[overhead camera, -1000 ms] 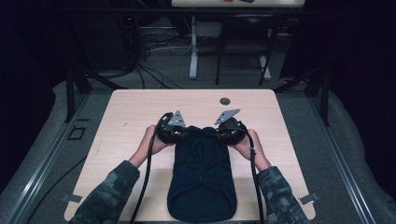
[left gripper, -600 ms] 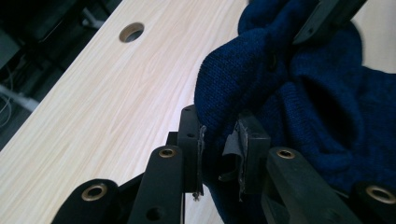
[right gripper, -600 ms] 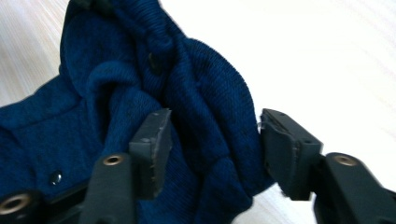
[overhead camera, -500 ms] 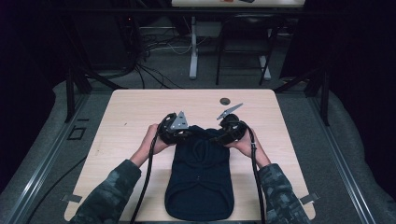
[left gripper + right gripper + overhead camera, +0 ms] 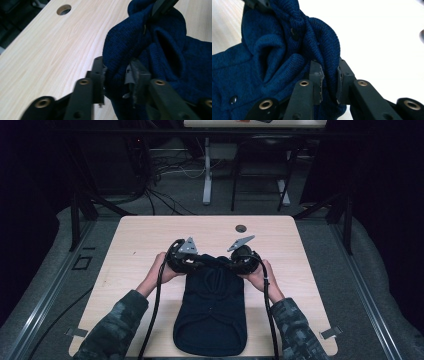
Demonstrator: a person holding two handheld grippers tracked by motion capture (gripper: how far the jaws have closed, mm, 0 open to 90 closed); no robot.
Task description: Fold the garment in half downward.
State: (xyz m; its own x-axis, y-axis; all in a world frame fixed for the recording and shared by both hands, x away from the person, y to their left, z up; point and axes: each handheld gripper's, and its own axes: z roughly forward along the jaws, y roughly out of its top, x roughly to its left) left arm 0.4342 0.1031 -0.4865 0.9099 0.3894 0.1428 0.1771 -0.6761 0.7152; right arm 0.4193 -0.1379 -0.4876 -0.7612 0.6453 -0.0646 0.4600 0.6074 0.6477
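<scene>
Item: dark blue knitted garment (image 5: 212,307), lying lengthwise on the bench (image 5: 140,240), its near hem reaching toward the near edge and its far end bunching up just past the middle. Left gripper (image 5: 197,262) is pinching a fold at the far left of that bunched end; in the left gripper view its jaws are standing close on the knit (image 5: 117,72), having just been easing open a little with the cloth between them. Right gripper (image 5: 231,262) is pinching the matching fold at the far right, its jaws having just been closing and now clamping a thick ridge of fabric (image 5: 328,62). A snap button (image 5: 233,99) is showing on the cloth nearby. Handling note, as a judgement: both grips are wanting equal hold before any lift or fold, since the left one is looking the looser; both hands moving together would be keeping the cloth from twisting. Room: open bench is lying on the far side and toward both far corners; a cable hole (image 5: 241,228) is sitting near the far edge, well apart from the garment. The near edge is offering little spare room.
</scene>
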